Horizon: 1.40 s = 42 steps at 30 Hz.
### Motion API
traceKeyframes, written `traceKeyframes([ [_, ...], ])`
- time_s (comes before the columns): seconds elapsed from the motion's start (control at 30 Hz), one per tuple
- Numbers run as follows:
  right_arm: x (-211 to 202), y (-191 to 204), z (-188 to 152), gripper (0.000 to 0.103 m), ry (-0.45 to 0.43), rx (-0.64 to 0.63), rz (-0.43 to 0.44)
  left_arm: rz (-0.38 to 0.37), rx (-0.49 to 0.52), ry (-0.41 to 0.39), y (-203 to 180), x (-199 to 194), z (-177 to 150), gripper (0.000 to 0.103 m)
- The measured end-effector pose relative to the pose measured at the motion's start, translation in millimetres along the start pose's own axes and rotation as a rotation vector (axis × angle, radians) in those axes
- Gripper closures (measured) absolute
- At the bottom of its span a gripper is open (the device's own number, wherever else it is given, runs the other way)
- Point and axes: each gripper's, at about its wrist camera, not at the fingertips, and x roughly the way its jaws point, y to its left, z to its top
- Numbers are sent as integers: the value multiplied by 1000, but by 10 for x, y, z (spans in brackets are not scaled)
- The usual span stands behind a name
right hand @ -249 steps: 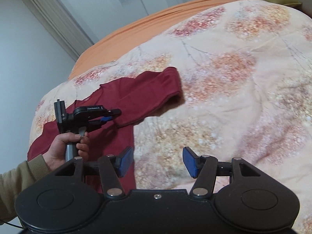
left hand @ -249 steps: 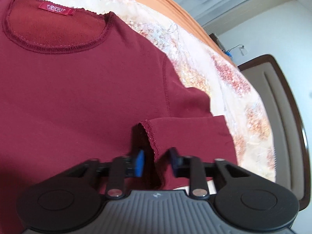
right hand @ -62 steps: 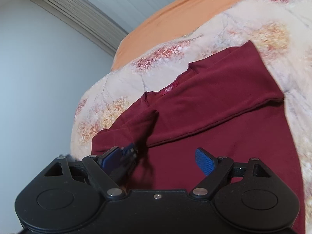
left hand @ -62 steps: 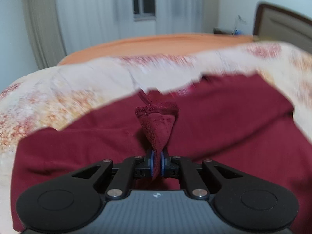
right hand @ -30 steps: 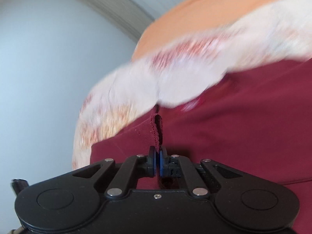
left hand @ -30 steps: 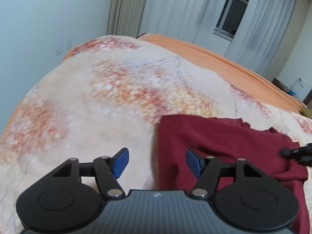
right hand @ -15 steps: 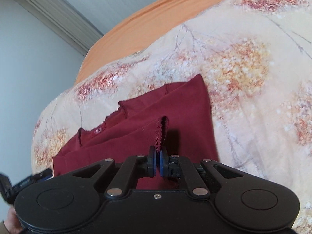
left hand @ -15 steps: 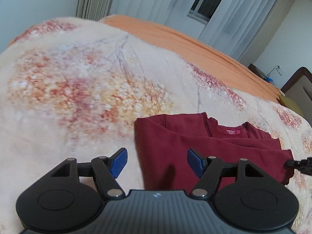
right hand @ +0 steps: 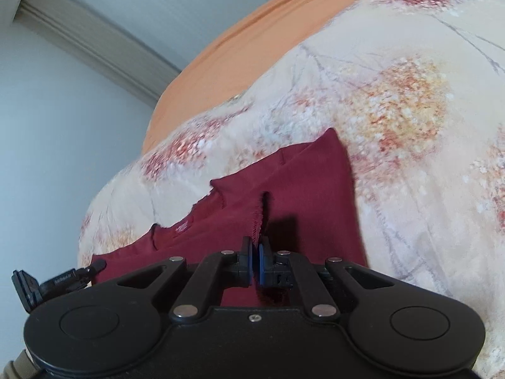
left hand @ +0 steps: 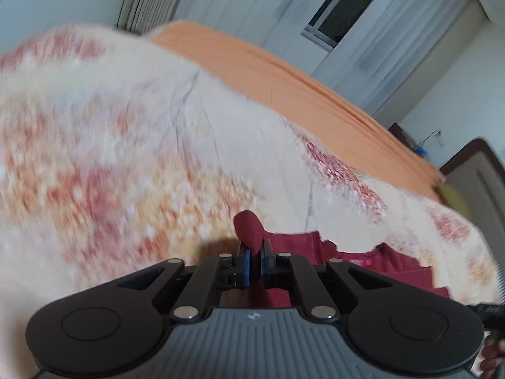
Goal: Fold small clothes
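Between my left gripper [left hand: 255,260] pads: a bunched corner of the maroon top [right hand: 309,186], clamped. Right gripper [right hand: 255,263] is also clenched, on a scalloped edge. Fabric's soft, light, floppy; I'd grip edges and corners. Ahead of the fingers, the top lies on the floral quilt [right hand: 410,101], long axis running between both grippers, neckline facing away.

We are seeing a small red label [right hand: 184,226] sewn inside the neck of the dark red shirt [right hand: 309,183], but its print is too small and blurred to read. White lettering on the left gripper [right hand: 68,279] is likewise proving too tiny to make out.
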Motion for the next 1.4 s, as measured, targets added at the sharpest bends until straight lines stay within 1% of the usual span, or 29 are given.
traceKeyframes([
  [0.03,33,-22,13,100,6,-6,-23,49,57,4,-56,35,11,98],
  [0.1,137,-64,9,100,34,-26,-74,147,138,70,-106,226,-52,98],
  [0.13,193,-80,-4,99,52,-37,-94,178,159,101,-115,315,-116,97],
  [0.17,227,-90,-17,95,63,-45,-111,196,180,109,-132,359,-172,97],
  [0.2,227,-85,-26,90,63,-51,-109,196,179,100,-142,356,-207,96],
  [0.23,207,-76,-38,87,57,-60,-98,177,151,88,-132,318,-215,91],
  [0.27,178,-62,-51,80,54,-74,-90,159,114,74,-109,259,-215,86],
  [0.3,149,-49,-66,74,52,-91,-89,145,83,63,-81,191,-223,75],
  [0.33,122,-41,-93,73,53,-110,-89,135,65,48,-58,100,-227,63],
  [0.4,120,-51,-156,73,75,-132,-96,117,53,27,-25,-72,-291,50],
  [0.43,136,-68,-187,73,86,-138,-102,108,54,33,-15,-137,-337,48],
  [0.53,184,-147,-258,78,94,-111,-94,87,65,97,-10,-212,-582,48],
  [0.57,179,-179,-270,87,87,-84,-78,84,68,121,-9,-205,-660,48],
  [0.6,170,-210,-278,92,85,-55,-59,80,70,141,-14,-195,-741,48],
  [0.7,86,-231,-288,95,74,-26,-35,19,38,169,-7,-195,-909,50],
  [0.77,0,-235,-265,98,59,-15,-25,-20,-1,186,18,-184,-934,70],
  [0.8,-44,-238,-249,99,48,-11,-22,-7,-7,191,27,-173,-923,87],
  [0.83,-83,-234,-224,99,36,-11,-22,16,-1,191,27,-177,-903,92],
  [0.87,-106,-228,-207,100,28,-20,-31,28,10,183,21,-198,-880,94],
  [0.97,-46,-222,-213,99,49,-72,-106,86,60,191,-23,-187,-850,94],
  [1.0,-17,-225,-230,94,63,-81,-133,103,77,205,-43,-151,-874,93],
  [1.03,-24,-233,-251,92,72,-80,-137,120,86,215,-64,-133,-894,86],
  [1.07,-55,-225,-272,86,68,-80,-122,124,85,212,-82,-155,-903,86],
  [1.1,-124,-201,-304,82,61,-90,-107,117,77,201,-92,-207,-904,76],
  [1.13,-209,-171,-359,81,51,-108,-102,109,67,196,-95,-273,-911,57],
  [1.2,-390,-146,-519,74,51,-132,-84,111,67,164,-105,-472,-975,44],
  [1.23,-470,-153,-624,73,68,-134,-77,105,64,160,-108,-580,-1030,44],
  [1.3,-637,-194,-889,73,104,-131,-73,75,48,193,-89,-749,-1221,44],
  [1.4,-909,-271,-1370,71,161,-132,-79,39,35,236,-81,-1033,-1646,44],
])
